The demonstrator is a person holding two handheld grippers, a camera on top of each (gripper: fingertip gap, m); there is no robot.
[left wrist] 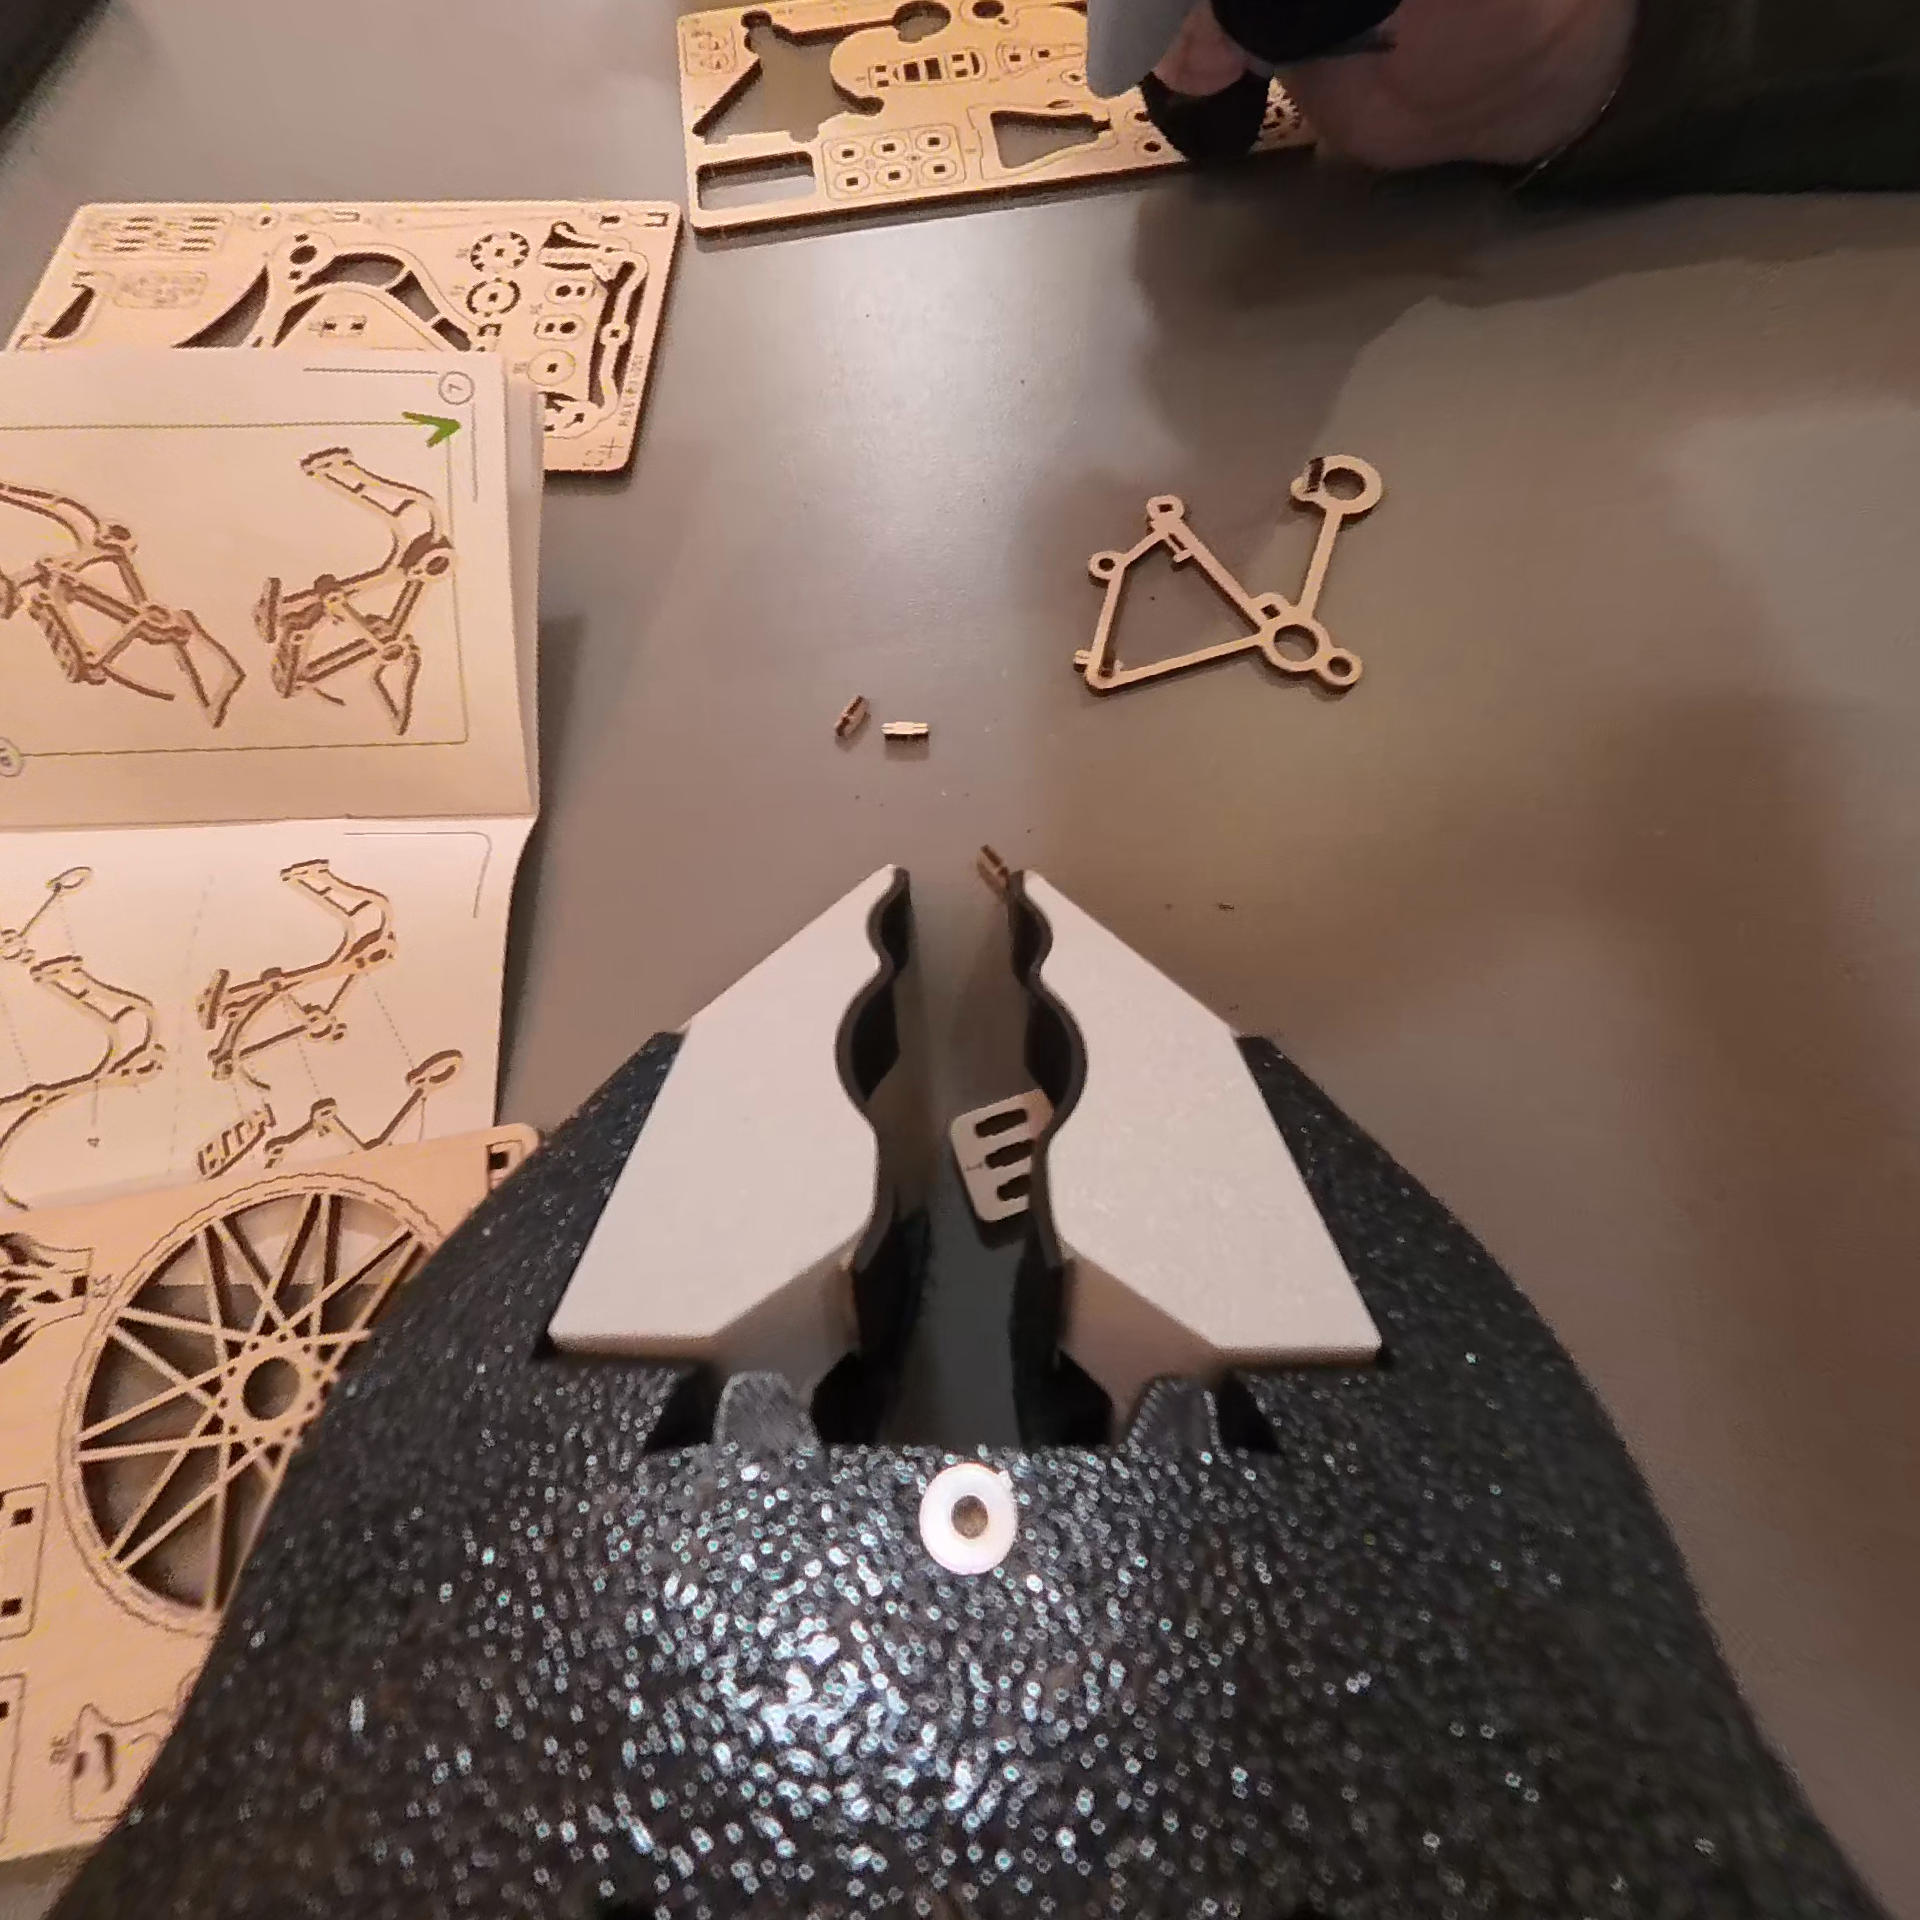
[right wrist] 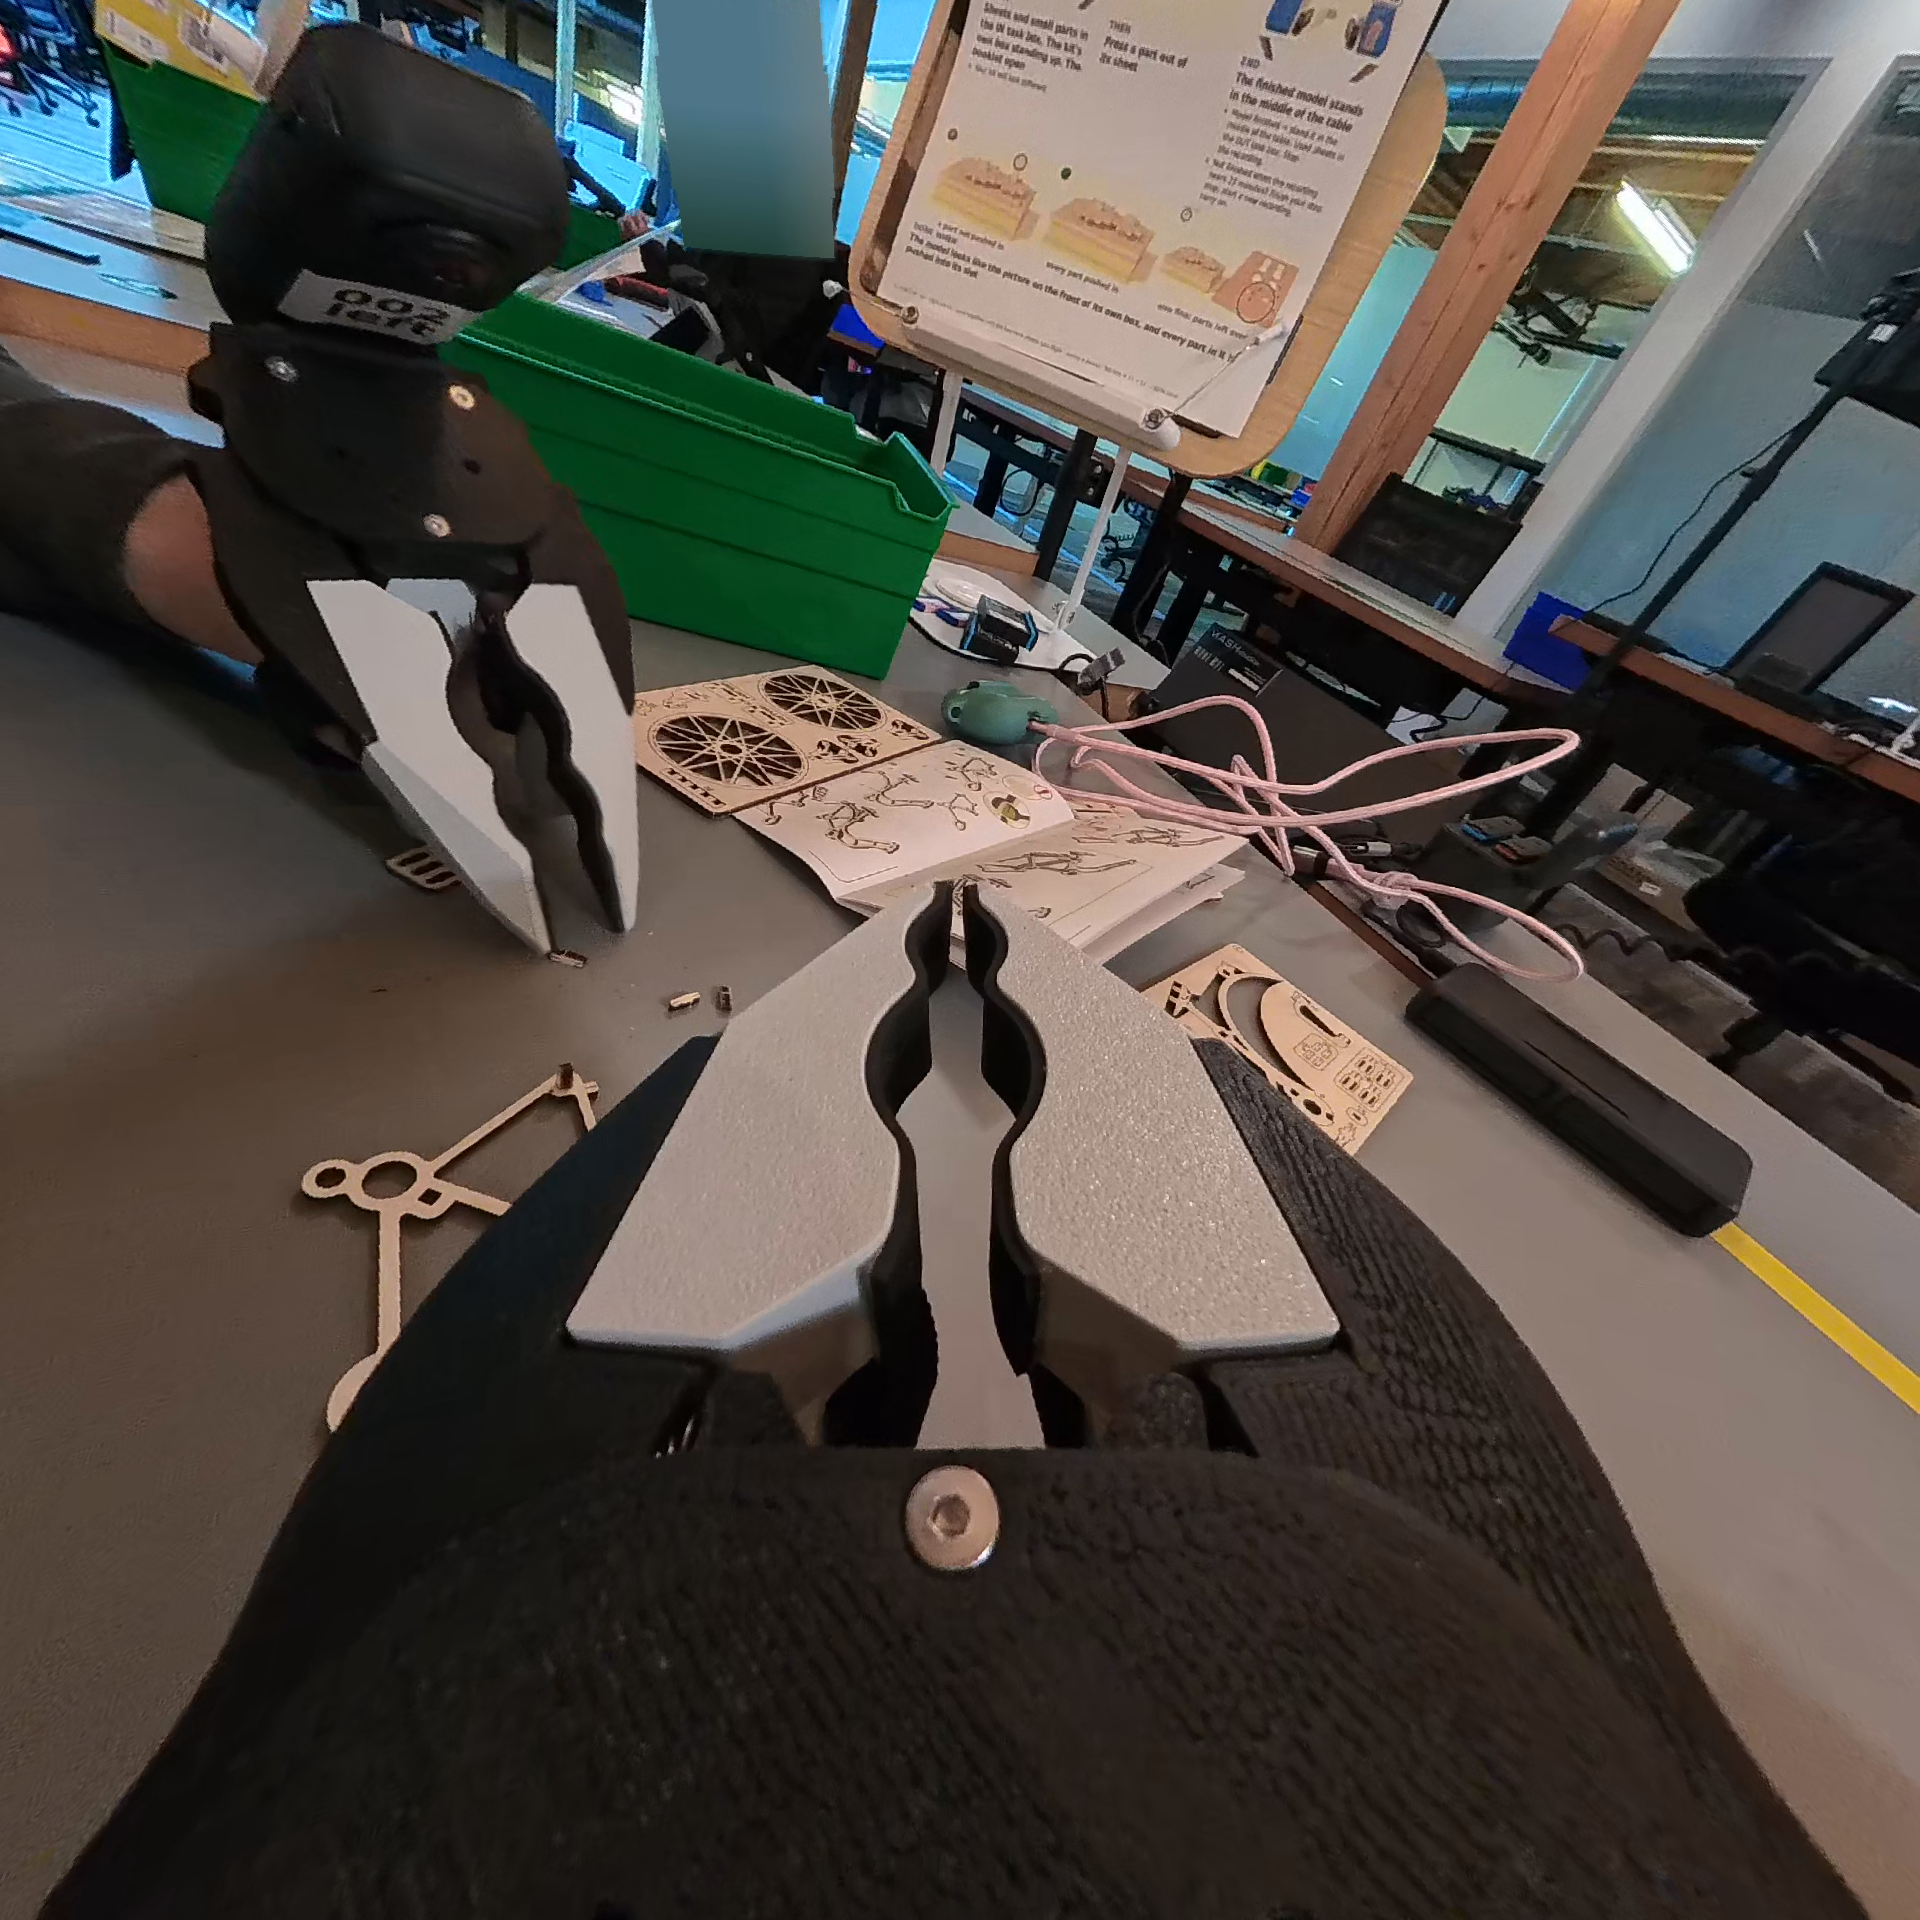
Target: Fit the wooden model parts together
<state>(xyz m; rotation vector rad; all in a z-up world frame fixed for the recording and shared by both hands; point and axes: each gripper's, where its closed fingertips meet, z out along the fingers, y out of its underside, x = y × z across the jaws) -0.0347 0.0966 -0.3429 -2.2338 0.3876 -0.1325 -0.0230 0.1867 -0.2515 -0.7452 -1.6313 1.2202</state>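
- Left wrist view: you are hovering the left gripper (left wrist: 951,883) low over the tabletop (left wrist: 1455,935), jaws narrowly apart and gripping nothing.
- One peg (left wrist: 989,864) is lying at its right fingertip; two pegs (left wrist: 881,724) are sitting just ahead.
- Your frame piece (left wrist: 1226,592) is lying farther right.
- Your right gripper (right wrist: 958,902) is nearly closed on air.

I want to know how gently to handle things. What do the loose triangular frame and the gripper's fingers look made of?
Triangular frame: thin pale plywood, it seems, matte, with dark, probably laser-burnt edges; likely fragile. Left gripper fingers: hard grey plastic, faintly grainy, likely printed; their wavy inner pads look like black rubber, though that is uncertain.
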